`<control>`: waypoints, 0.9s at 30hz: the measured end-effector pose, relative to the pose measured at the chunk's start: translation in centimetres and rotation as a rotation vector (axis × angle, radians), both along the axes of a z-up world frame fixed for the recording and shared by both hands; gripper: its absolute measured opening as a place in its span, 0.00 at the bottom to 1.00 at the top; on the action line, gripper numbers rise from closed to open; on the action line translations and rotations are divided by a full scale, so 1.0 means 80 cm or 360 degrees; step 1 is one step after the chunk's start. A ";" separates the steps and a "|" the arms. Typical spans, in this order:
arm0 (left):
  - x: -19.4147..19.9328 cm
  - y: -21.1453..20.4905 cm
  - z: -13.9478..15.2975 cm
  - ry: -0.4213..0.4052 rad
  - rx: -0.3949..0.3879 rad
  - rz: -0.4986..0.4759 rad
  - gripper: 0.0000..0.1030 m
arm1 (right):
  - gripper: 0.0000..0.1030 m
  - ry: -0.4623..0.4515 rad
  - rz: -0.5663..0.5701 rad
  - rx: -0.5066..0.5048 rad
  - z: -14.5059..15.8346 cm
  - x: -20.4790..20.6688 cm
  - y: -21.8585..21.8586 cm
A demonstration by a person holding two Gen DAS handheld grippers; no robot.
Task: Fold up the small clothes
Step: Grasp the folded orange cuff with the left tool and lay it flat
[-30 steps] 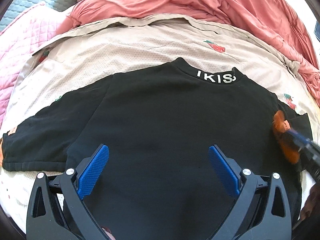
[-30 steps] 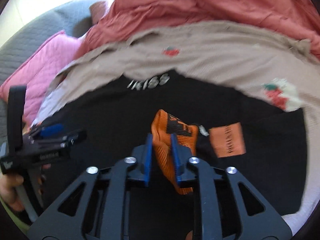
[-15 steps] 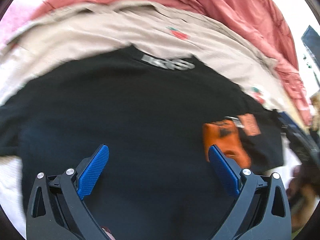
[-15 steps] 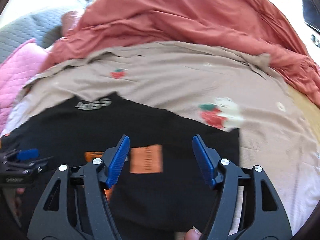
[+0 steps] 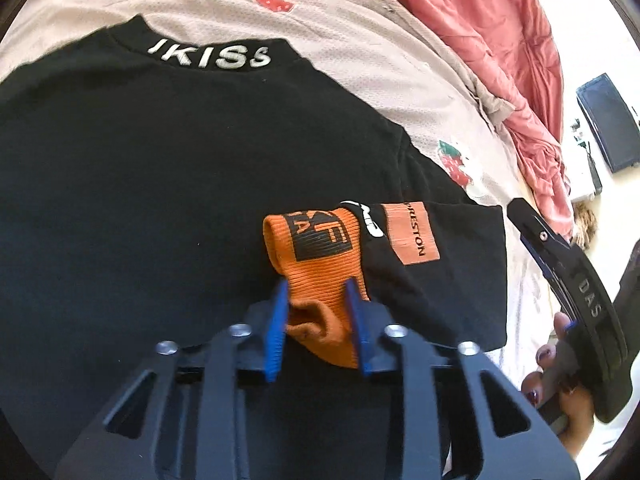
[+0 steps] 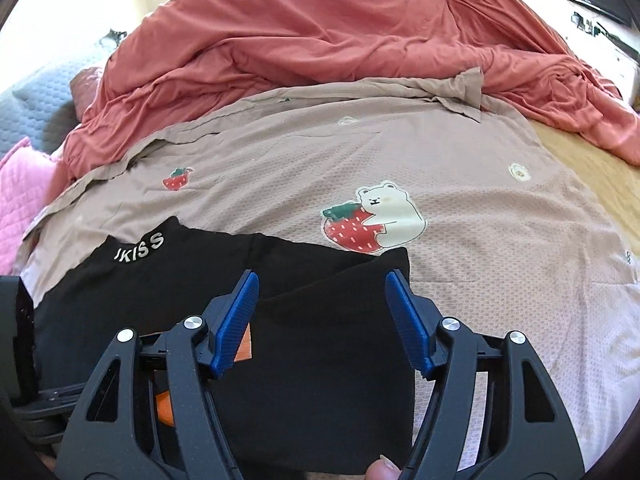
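Note:
A black T-shirt [image 5: 160, 180] with white lettering at the collar lies flat on the bed. Its right sleeve, with an orange patch [image 5: 412, 236], is folded in over the body. My left gripper [image 5: 316, 284] is closing on the sleeve's ribbed orange cuff [image 5: 320, 248], and both blue pads press its sides. In the right wrist view my right gripper [image 6: 322, 276] stands open above the folded sleeve of the shirt [image 6: 320, 360] with nothing between its fingers. A bit of the orange cuff [image 6: 166, 408] shows behind its left finger. In the left wrist view the right gripper sits at the right edge, held by a hand [image 5: 560, 380].
The shirt rests on a beige sheet [image 6: 460, 160] printed with strawberries and a bear. A crumpled coral quilt [image 6: 320, 40] is piled behind it, with a pink pillow [image 6: 16, 184] at the left. Bare yellow mattress [image 6: 592, 168] shows at the right.
The right gripper let go of the orange cuff, opened and drew off to the right. The left gripper swung right over the shirt and closed on the cuff.

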State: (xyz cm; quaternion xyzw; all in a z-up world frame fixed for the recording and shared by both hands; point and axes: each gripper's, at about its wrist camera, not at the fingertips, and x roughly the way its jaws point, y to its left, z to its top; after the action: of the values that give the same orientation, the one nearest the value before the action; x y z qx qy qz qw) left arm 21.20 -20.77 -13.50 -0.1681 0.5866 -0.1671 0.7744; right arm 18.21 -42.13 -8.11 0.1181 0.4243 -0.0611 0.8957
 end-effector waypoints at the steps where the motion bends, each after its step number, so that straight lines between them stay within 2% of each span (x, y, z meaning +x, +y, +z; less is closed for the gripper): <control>1: 0.002 0.004 0.007 -0.0015 -0.0010 0.0000 0.08 | 0.57 0.0000 -0.0006 0.0002 0.000 0.000 -0.001; 7: 0.005 0.047 0.046 -0.0165 -0.0115 0.0094 0.07 | 0.57 -0.0035 -0.0027 0.0015 0.004 -0.001 -0.006; 10: 0.009 0.073 0.082 -0.0307 -0.0079 0.0132 0.07 | 0.57 -0.0041 -0.0047 0.0015 0.005 -0.003 -0.009; 14: 0.012 0.126 0.124 -0.0467 -0.0039 0.0261 0.07 | 0.57 -0.0040 -0.0064 0.0038 0.004 -0.003 -0.013; 18: 0.013 0.171 0.151 -0.0590 0.0093 0.0329 0.07 | 0.57 -0.0036 -0.0041 0.0020 0.004 -0.003 -0.009; 22: 0.010 0.203 0.145 -0.0611 0.0208 0.0380 0.07 | 0.57 -0.0028 -0.0006 -0.0003 0.002 -0.001 0.000; 27: 0.019 0.226 0.097 -0.0465 0.0282 0.0410 0.07 | 0.57 -0.0016 0.0098 -0.0057 -0.001 0.001 0.024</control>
State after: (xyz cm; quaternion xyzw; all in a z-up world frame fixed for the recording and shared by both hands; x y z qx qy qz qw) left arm 22.75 -2.69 -5.75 -0.1472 0.4542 -0.0371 0.8779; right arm 18.27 -40.19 -8.16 0.0891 0.4220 -0.0405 0.9013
